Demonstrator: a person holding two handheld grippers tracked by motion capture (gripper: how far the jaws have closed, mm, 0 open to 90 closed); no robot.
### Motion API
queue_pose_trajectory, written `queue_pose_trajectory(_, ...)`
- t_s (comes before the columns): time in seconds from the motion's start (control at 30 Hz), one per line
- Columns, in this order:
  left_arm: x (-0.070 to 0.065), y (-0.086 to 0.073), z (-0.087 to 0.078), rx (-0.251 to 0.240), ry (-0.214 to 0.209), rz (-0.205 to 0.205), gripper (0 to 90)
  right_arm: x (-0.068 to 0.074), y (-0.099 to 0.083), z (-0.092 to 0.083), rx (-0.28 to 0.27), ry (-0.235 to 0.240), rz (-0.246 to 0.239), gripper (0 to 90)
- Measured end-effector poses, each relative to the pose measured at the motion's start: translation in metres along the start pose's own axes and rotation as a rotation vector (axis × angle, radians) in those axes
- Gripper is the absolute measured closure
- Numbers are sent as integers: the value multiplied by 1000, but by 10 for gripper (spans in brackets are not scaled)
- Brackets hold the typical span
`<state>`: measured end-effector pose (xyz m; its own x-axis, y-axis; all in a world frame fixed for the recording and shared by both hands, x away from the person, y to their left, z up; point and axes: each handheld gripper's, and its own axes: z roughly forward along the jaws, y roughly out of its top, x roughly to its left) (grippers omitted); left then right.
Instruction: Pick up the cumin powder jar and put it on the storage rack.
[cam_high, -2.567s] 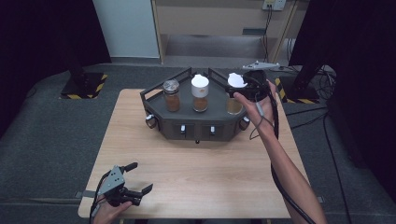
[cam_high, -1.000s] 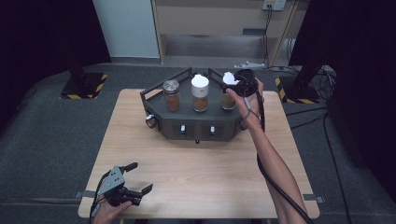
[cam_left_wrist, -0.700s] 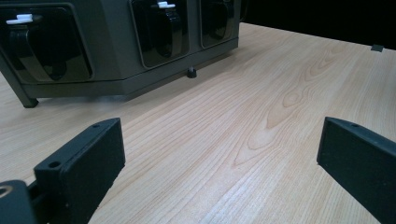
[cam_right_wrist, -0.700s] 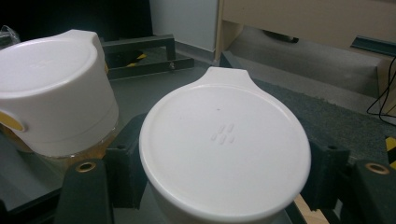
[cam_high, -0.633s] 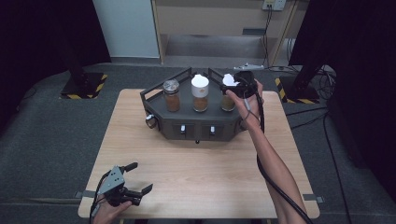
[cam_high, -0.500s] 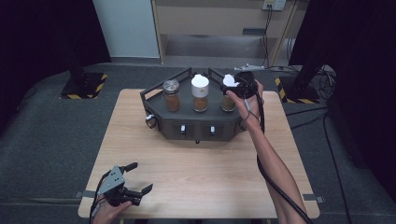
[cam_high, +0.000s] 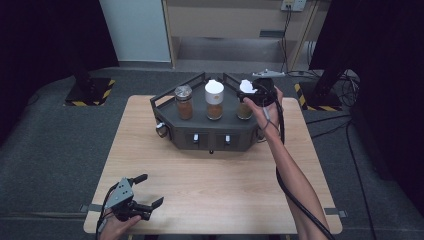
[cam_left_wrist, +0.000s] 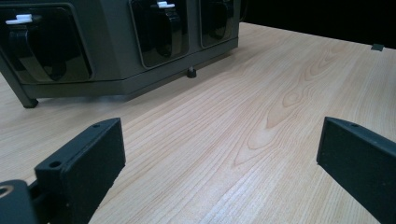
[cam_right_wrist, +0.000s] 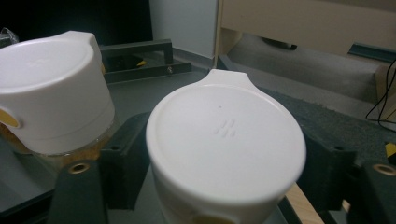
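right gripper (cam_high: 257, 93) jaws astride white jar lid (cam_right_wrist: 226, 140), just loosening, no readable label, left gripper (cam_high: 142, 192) jaws wide

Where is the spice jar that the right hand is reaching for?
In the high view, the white-capped jar stands at the right end of the dark rack, beside the middle jar, between the right gripper's fingers.

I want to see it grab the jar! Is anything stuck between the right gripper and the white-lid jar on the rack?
No, nothing visible is in the way. The right gripper is already at the white-lid jar, its jaws on either side of the lid. The next jar stands off to the side.
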<state>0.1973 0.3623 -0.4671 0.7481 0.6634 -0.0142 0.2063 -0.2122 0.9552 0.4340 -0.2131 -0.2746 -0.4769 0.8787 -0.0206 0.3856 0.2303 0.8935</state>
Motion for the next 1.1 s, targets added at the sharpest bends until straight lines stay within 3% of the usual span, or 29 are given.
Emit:
queue_pose_trajectory(0.17, 0, 0, 0, 0, 0, 0, 0, 4, 0, -8, -38, -21, -32, 134)
queue_pose_trajectory(0.37, 0, 0, 1, -1, -1, -1, 0, 6, 2, -24, -83, -27, -60, 114)
queue_pose_trajectory(0.67, 0, 0, 1, -1, 0, -1, 0, 6, 9, -50, -129, 3, -77, 81)
queue_pose_trajectory(1.1, 0, -1, 0, -2, 2, -4, 0, 16, 4, -96, -179, 60, -159, 54)
